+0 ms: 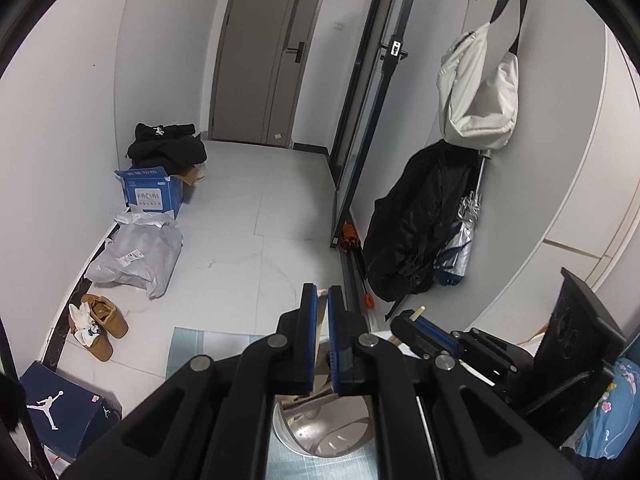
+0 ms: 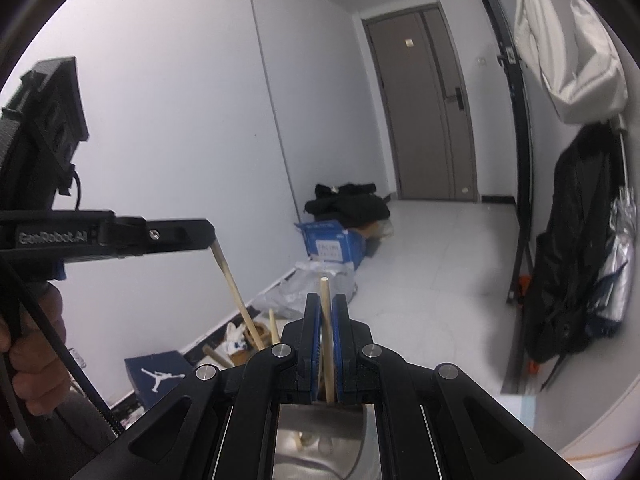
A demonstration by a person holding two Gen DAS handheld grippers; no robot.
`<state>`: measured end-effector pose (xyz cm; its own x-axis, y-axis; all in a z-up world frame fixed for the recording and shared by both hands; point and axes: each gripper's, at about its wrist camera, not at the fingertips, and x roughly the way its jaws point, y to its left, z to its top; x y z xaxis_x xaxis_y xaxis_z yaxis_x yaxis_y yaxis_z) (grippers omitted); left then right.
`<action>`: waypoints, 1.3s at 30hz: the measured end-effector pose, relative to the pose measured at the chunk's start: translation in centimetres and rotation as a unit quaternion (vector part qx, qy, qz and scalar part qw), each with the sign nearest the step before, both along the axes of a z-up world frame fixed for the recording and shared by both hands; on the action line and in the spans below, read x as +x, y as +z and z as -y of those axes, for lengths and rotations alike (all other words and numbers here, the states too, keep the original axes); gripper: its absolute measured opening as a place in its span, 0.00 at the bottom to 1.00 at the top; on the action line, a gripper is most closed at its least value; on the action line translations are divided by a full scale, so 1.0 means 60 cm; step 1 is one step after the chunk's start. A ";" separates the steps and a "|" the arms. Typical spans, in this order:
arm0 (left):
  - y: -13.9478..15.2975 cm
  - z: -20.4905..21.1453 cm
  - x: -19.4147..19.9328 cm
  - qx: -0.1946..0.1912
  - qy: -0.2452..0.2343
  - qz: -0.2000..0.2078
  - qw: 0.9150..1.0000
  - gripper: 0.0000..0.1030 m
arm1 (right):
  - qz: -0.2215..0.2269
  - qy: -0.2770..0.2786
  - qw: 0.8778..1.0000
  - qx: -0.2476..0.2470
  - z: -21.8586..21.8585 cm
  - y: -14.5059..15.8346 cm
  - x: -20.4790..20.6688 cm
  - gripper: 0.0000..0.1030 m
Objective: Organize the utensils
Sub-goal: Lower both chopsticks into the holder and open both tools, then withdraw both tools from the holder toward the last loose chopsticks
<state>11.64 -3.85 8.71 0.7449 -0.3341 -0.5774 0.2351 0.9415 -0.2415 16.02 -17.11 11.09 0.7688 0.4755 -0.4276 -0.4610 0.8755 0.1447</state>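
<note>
Both claws hang over a shiny steel holder (image 2: 320,440), floor open beyond: right claw (image 2: 326,320) pinches a pale wooden chopstick (image 2: 326,308); left claw (image 1: 322,312) seemingly pinches another (image 2: 236,292).

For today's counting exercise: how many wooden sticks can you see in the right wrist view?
4. One in the right gripper; one in the left gripper, slanting down; two shorter ends beside it, at and. More may hide in the metal holder.

Both fisheye views are evenly and coolly lit, with soft shadows on the pale floor (image 1: 248,216) and no harsh glare beyond a dull sheen inside the metal container (image 1: 324,432). Straight lines bow strongly toward the black vignetted corners. The right-wrist picture is slightly smeared, chiefly along its right edge.
</note>
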 end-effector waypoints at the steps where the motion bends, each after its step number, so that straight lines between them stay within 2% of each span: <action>1: -0.002 0.002 -0.001 0.003 -0.001 -0.001 1.000 0.02 | -0.005 -0.002 1.000 0.000 0.002 -0.005 0.000 0.05; 13: -0.039 0.009 -0.005 0.012 -0.007 -0.035 0.999 0.02 | -0.046 -0.005 0.999 0.002 0.012 -0.031 -0.003 0.05; 20: -0.056 0.008 -0.003 0.006 -0.004 -0.052 0.999 0.02 | -0.068 0.012 0.997 -0.015 0.005 -0.037 -0.009 0.06; 28: -0.044 -0.002 -0.016 -0.002 0.021 -0.053 0.998 0.06 | -0.067 0.009 0.998 -0.018 0.010 -0.028 -0.036 0.08; 30: -0.037 -0.003 -0.022 -0.004 0.026 -0.051 0.998 0.09 | -0.065 0.002 0.998 -0.017 0.014 -0.019 -0.045 0.14; 34: -0.024 -0.006 -0.041 -0.001 0.034 -0.036 0.999 0.26 | -0.051 -0.011 0.999 -0.007 0.025 0.001 -0.067 0.25; 39: -0.003 -0.008 -0.077 0.003 0.045 -0.008 0.999 0.39 | -0.029 -0.017 0.999 -0.005 0.028 0.029 -0.105 0.44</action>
